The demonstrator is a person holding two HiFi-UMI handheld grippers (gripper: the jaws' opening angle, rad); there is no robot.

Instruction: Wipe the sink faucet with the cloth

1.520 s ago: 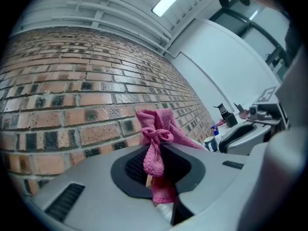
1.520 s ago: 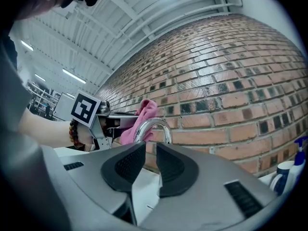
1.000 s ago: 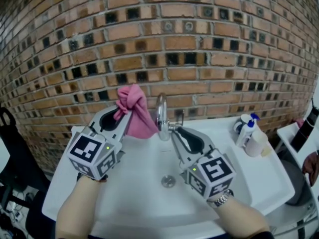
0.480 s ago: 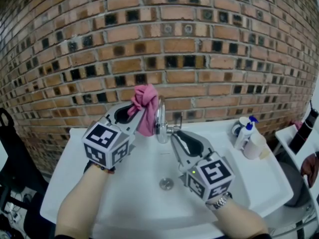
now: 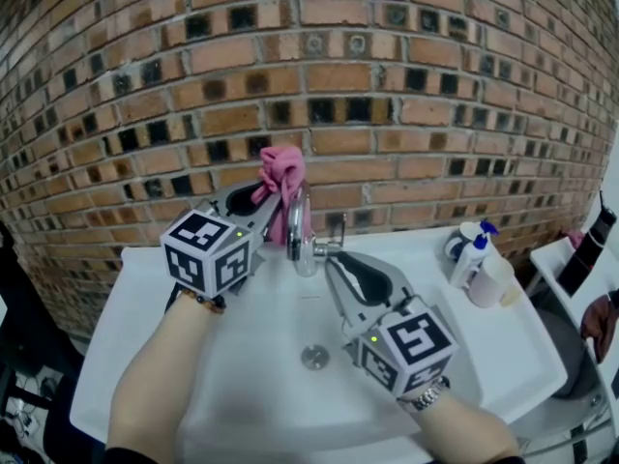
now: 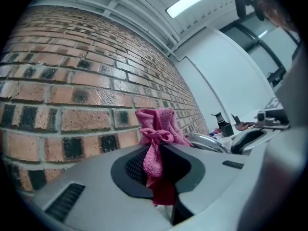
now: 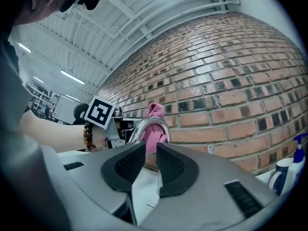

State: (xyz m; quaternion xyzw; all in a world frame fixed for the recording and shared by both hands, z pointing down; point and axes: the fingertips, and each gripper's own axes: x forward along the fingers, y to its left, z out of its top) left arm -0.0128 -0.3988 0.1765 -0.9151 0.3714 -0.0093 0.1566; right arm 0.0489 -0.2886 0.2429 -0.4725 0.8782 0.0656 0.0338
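Cloth (image 6: pixel 156 131) pinched between left gripper (image 5: pixel 269 209) fingers, beside faucet (image 5: pixel 299 232); right gripper (image 7: pixel 150 150) fingers slightly apart, empty.

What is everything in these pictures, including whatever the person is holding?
brick wall: one, red-brown, behind everything
sink: one, white, below the brick wall
faucet: one, chrome, back of the sink
drain: one, metal, basin's middle
cloth: one, pink, left of the faucet's top
bottles: a few, white and blue, sink's right corner
left hand-held gripper: one, grey, shut on the cloth
right hand-held gripper: one, grey, tips by the faucet's base
forearms: two, bare, bottom of the head view
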